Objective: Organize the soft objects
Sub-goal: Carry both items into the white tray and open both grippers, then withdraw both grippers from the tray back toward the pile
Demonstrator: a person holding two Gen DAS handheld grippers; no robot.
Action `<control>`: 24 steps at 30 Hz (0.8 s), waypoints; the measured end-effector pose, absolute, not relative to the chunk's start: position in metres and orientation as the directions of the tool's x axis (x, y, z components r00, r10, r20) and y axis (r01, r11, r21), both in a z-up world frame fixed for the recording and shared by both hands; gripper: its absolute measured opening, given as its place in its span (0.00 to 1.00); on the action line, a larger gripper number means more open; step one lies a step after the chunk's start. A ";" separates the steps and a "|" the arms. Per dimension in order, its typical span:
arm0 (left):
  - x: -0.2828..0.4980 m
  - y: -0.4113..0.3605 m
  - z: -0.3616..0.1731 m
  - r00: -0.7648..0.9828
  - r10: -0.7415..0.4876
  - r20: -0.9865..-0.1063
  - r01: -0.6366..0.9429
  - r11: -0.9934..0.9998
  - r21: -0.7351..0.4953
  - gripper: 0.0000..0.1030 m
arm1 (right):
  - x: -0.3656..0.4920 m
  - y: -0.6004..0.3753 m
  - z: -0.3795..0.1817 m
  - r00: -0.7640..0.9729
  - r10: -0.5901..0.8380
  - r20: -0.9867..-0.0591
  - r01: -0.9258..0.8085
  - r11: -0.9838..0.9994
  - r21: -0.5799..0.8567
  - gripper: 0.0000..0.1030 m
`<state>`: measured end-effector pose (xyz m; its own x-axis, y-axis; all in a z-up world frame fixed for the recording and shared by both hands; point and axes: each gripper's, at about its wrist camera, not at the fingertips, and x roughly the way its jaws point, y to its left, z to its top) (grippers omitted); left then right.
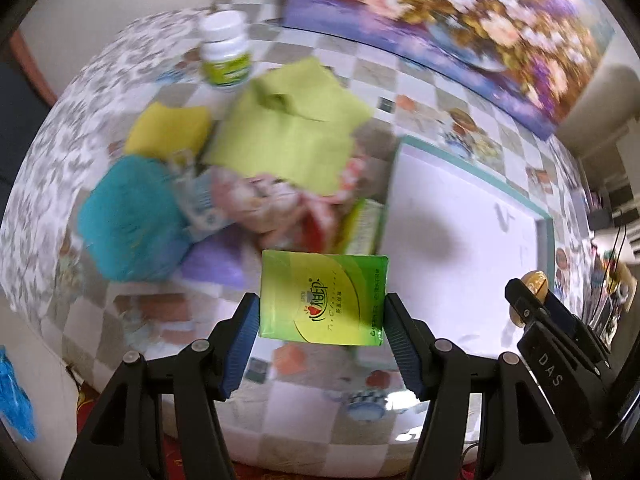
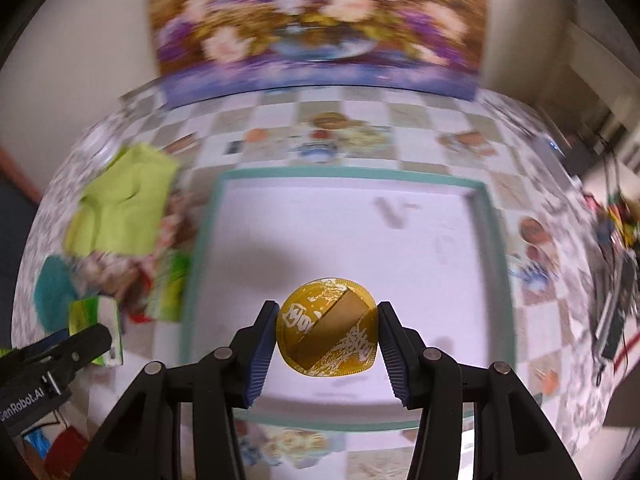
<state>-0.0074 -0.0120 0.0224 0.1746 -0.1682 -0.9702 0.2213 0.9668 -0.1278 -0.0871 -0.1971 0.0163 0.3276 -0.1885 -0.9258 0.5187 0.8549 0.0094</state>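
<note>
The light, soft green tissue pack [image 1: 323,300] and the slippery round gold packet [image 2: 327,334] are clamped by their side edges in the jaws.

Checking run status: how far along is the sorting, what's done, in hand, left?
Done: nothing lies in the white teal-rimmed tray yet. In hand: left gripper holds a green tissue pack; right gripper holds a round gold foil packet over the tray. Left: the lime-green cloth, teal fluffy item and the rest of the pile.
</note>
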 end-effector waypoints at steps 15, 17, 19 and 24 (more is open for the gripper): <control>0.018 -0.117 -0.011 0.152 -0.253 -0.955 0.397 0.901 -0.175 0.65 | -0.095 -0.281 -0.008 0.268 -0.225 -0.937 0.685 0.728 0.021 0.51; 0.021 -0.124 -0.010 0.159 -0.288 -0.944 0.422 0.885 -0.199 0.76 | -0.094 -0.283 -0.007 0.259 -0.248 -0.934 0.685 0.729 -0.003 0.53; 0.021 -0.131 -0.009 0.172 -0.306 -0.936 0.438 0.875 -0.206 0.86 | -0.092 -0.284 -0.007 0.241 -0.263 -0.934 0.684 0.729 -0.029 0.61; 0.022 -0.130 -0.010 0.191 -0.283 -0.940 0.453 0.875 -0.171 0.86 | -0.091 -0.283 -0.016 0.207 -0.242 -0.948 0.679 0.733 -0.039 0.79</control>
